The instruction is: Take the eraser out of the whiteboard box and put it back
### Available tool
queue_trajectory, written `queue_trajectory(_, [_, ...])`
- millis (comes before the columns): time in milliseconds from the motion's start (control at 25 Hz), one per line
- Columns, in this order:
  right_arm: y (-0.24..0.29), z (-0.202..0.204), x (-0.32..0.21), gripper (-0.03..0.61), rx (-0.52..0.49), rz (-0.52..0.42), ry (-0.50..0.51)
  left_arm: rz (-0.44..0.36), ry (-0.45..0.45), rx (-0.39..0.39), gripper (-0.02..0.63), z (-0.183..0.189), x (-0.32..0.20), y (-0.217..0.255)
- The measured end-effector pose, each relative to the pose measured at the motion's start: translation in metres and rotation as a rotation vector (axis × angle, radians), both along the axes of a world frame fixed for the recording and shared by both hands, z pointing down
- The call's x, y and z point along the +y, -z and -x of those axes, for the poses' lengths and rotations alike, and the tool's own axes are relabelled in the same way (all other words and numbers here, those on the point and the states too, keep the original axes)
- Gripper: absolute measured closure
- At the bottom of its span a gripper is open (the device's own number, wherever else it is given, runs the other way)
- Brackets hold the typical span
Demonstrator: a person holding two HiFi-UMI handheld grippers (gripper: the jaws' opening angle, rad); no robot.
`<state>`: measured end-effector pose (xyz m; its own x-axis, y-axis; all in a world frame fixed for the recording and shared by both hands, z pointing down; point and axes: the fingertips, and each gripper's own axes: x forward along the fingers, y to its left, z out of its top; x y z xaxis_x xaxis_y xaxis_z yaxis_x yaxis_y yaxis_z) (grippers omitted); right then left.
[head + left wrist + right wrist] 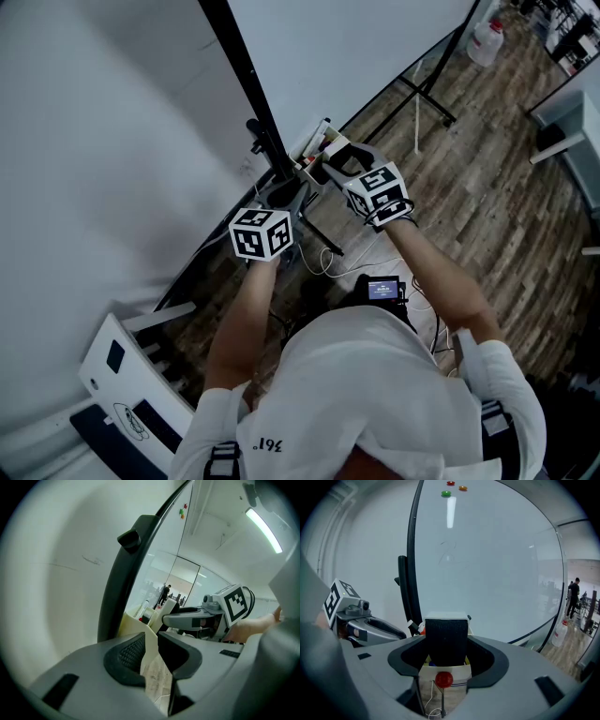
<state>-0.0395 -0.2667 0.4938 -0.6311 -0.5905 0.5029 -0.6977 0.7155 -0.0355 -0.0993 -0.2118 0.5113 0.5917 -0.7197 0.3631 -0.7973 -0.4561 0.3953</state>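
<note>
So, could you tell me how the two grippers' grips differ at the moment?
The left gripper pinches the thin cream wall of the box, jaws nearly together. The right gripper clamps the thick black eraser, jaws well apart. Both are shut on something.

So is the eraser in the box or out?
Mostly out: the right gripper holds the eraser over the box; whether its bottom clears the rim, cannot tell.
</note>
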Motion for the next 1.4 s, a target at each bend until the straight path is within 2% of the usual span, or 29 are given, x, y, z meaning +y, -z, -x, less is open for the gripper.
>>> queue_trajectory(520, [0.023,-0.004,0.009,0.313,-0.026,-0.044,-0.005,-0.018,0.012,0.007,0.540,0.004,0.012,0.014])
queue_trajectory(1400, [0.057,-0.009,0.018,0.314,-0.063,-0.101,-0.009,-0.103,0.004,0.039,0.540,0.001,0.020,0.057])
